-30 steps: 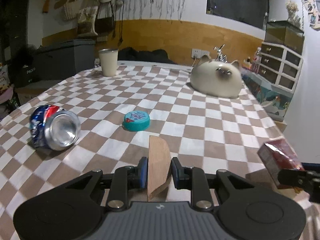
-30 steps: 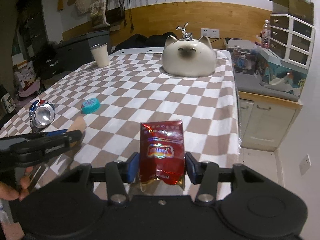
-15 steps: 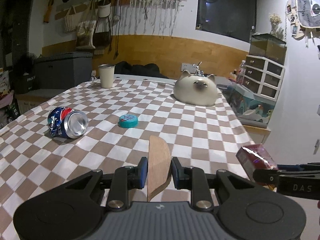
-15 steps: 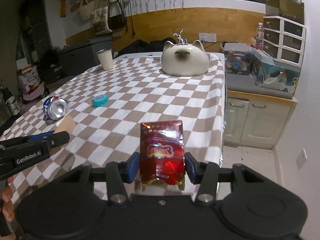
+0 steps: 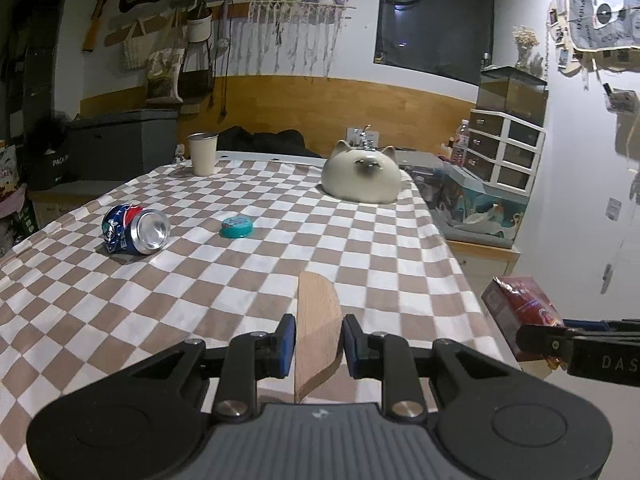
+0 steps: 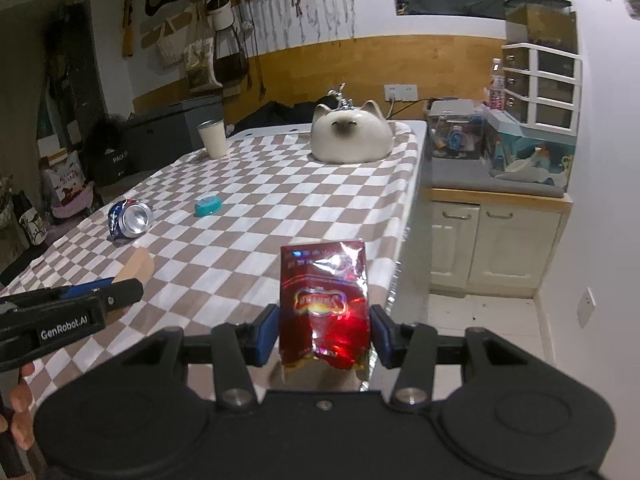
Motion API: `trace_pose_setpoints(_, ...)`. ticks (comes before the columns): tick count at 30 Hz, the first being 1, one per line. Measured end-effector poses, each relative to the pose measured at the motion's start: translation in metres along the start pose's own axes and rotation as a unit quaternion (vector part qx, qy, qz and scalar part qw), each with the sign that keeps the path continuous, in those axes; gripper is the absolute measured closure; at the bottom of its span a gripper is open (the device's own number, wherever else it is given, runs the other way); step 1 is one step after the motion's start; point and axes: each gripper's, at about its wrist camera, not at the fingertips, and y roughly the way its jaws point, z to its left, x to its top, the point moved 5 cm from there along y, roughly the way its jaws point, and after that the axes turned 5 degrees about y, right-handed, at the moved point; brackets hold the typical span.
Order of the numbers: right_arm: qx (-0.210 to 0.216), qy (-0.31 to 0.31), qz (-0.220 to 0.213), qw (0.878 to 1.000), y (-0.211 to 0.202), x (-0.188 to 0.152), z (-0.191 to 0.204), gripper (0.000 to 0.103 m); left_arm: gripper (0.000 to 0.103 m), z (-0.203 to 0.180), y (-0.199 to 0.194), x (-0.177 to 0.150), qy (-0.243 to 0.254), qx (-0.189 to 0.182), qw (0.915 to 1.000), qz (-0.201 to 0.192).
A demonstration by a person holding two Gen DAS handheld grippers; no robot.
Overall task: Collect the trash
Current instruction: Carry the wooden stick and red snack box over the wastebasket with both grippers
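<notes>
Carrying step: the left gripper [image 5: 318, 340] clamps a flat wooden piece [image 5: 316, 332], the right gripper [image 6: 324, 334] a crinkled red foil packet [image 6: 325, 300]. Next comes finding a bin; the crushed blue can [image 5: 134, 229] lies far left.

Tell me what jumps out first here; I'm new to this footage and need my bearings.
The right tool grips a shiny red snack packet, and the left tool pinches a thin wooden piece. On the checkered tablecloth, a crushed soda can lies on its side left, a teal lid beside it, and a cream cat-shaped ornament at the far end.
</notes>
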Motion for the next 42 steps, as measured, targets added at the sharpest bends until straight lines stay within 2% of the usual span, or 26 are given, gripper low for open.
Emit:
trace_pose_setpoints(11, -0.023, 0.015, -0.018, 0.999, -0.05, -0.025, -0.044, 0.054, 0.076, -0.052, -0.032, -0.01, 0.012, -0.023, 0.9996, -0.015)
trace_pose_setpoints(23, -0.069, 0.045, -0.026, 0.996, -0.091, -0.052, -0.117, 0.054, 0.076, -0.137, -0.039, -0.024, 0.039, -0.08, 0.996, -0.008)
trace_pose_setpoints(28, -0.088, 0.063, -0.021, 0.994, -0.099, -0.066, -0.152, 0.054, 0.076, -0.179, -0.028, -0.038, 0.046, -0.113, 0.9924, 0.015)
trace_pose_setpoints(34, -0.107, 0.089, 0.006, 0.99, -0.09, -0.095, -0.194, 0.054, 0.076, -0.231, -0.006, -0.073, 0.059, -0.153, 0.984, 0.07)
trace_pose_setpoints(42, -0.117, 0.138, 0.059, 0.982, -0.061, -0.143, -0.243, 0.053, 0.076, -0.277, 0.038, -0.119, 0.064, -0.164, 0.974, 0.143)
